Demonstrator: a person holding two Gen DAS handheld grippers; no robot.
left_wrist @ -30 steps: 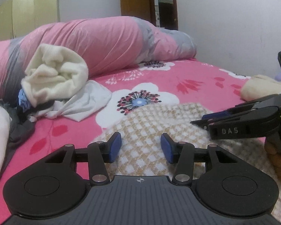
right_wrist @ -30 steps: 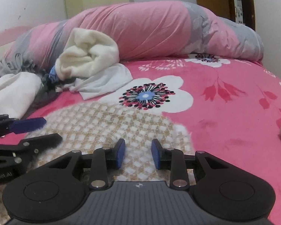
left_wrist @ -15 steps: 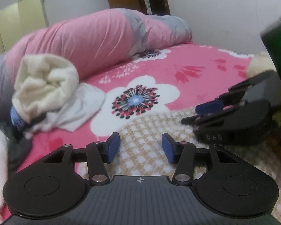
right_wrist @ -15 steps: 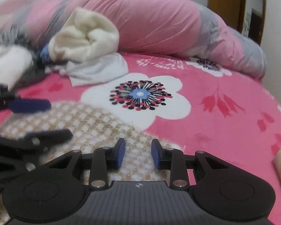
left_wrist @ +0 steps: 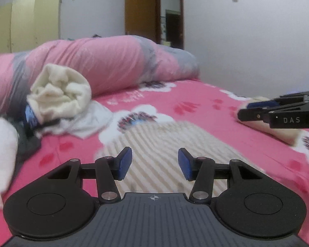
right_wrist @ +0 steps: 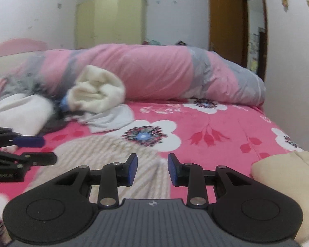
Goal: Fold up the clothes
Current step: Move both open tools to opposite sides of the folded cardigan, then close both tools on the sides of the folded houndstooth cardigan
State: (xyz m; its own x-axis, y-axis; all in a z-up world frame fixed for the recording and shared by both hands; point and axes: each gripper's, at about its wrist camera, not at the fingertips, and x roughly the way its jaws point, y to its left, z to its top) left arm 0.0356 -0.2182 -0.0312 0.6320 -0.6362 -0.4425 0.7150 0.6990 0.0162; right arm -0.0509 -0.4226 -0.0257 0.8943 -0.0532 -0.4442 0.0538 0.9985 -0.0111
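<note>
"DAS" in white letters on the side of the right gripper [left_wrist: 278, 111], seen from the left wrist | left gripper [right_wrist: 20, 150] has white lettering on its side too, seen from the right wrist, but way too blurry to read

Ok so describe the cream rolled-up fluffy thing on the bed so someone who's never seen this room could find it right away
Start at the long pink and grey duvet roll lying across the far side of the bed. Leaning against its front, towards the left, is the cream fleece bundle, sitting on a flat pale grey garment. It is the only thick, fuzzy item rolled into a loose spiral; its neighbours lie flat or crumpled.
</note>
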